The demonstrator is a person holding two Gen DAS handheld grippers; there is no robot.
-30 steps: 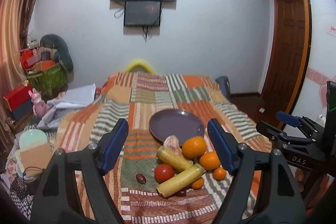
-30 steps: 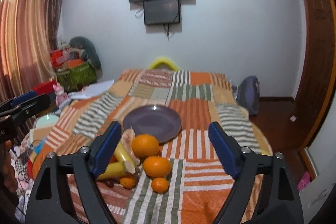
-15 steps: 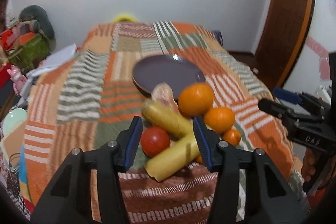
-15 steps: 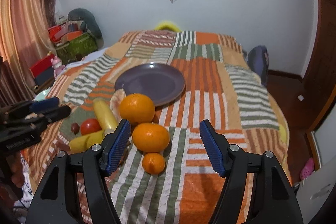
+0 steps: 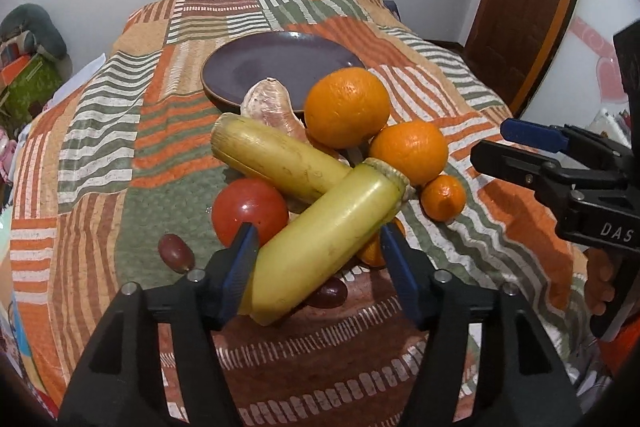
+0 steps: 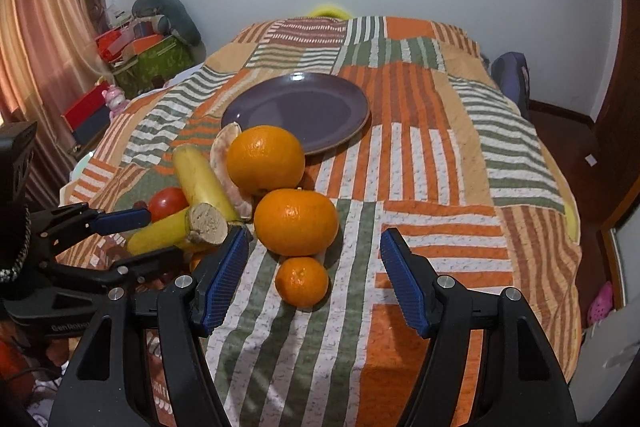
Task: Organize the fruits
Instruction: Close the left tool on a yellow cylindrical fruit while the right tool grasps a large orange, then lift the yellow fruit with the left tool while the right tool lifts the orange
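On the bed (image 6: 516, 131), covered by a patchwork spread of orange, green and white stripes, the fruit lies in one heap near the front edge, just in front of a single purple plate (image 6: 296, 107) that holds nothing.

Counted in the pictures: two large oranges, the bigger orange (image 5: 347, 102) touching the plate's near rim and the second orange (image 5: 408, 151) just beside it toward the front; one small mandarin (image 6: 301, 281) nearest the front edge, and another small orange fruit (image 5: 372, 251) mostly hidden under the pile. Two yellow banana pieces cross each other, the rear banana piece (image 5: 276, 157) lying under the front banana piece (image 5: 320, 243). One red tomato (image 5: 248, 209) sits on the left of the heap, with one peeled pinkish citrus segment (image 5: 268, 105) behind the bananas, leaning against the plate. Two dark grapes lie by the front: one grape (image 5: 175, 253) left of the tomato, the other grape (image 5: 328, 293) beneath the front banana piece.

The left tool (image 5: 316, 271) has its blue pads apart on either side of the front banana piece; whether they touch it I cannot tell. The right tool (image 6: 314, 281) is held apart too, its pads flanking the small mandarin without touching it.
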